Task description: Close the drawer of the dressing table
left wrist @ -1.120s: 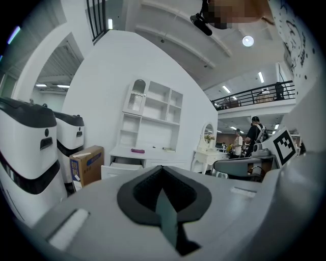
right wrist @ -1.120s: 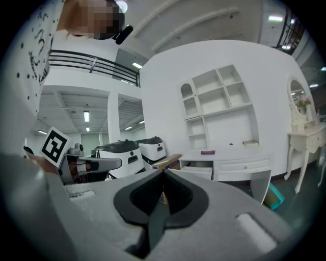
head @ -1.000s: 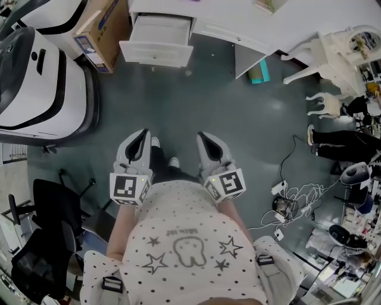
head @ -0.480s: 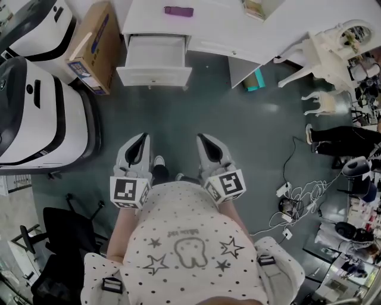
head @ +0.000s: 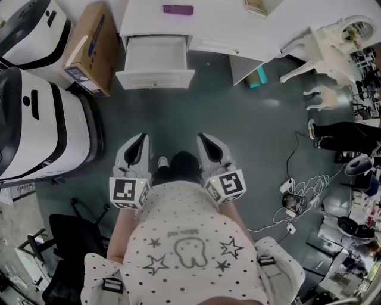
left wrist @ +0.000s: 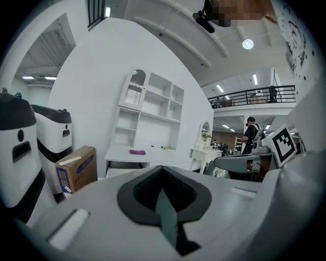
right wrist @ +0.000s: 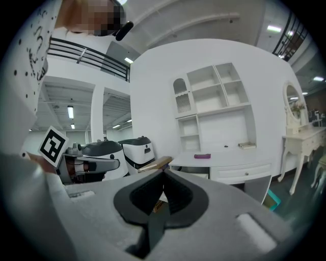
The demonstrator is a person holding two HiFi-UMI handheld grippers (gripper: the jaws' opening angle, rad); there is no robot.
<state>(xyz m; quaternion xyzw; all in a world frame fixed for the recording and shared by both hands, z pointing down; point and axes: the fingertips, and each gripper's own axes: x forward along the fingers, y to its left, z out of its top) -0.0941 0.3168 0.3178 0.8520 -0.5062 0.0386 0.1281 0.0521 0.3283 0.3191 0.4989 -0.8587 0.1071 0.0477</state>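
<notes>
The white dressing table (head: pixel 220 21) stands at the top of the head view, and its left drawer (head: pixel 156 77) is pulled out with the inside bare. A purple item (head: pixel 178 9) lies on the tabletop. My left gripper (head: pixel 141 138) and right gripper (head: pixel 202 138) are held side by side in front of my body, well short of the drawer, both shut with nothing in them. In the left gripper view the shut jaws (left wrist: pixel 162 168) point at the table (left wrist: pixel 147 153). In the right gripper view the shut jaws (right wrist: pixel 163 173) partly hide the table (right wrist: pixel 229 153).
A cardboard box (head: pixel 89 47) stands left of the drawer, and two large white machines (head: pixel 36 119) fill the left side. A white carved chair (head: pixel 324 44) is at top right, cables (head: pixel 297 202) lie at the right, and a black office chair (head: pixel 65 238) is at lower left.
The dressing table and open drawer have come lower and nearer in the head view. Both grippers keep their place in front of my body and stay shut.
</notes>
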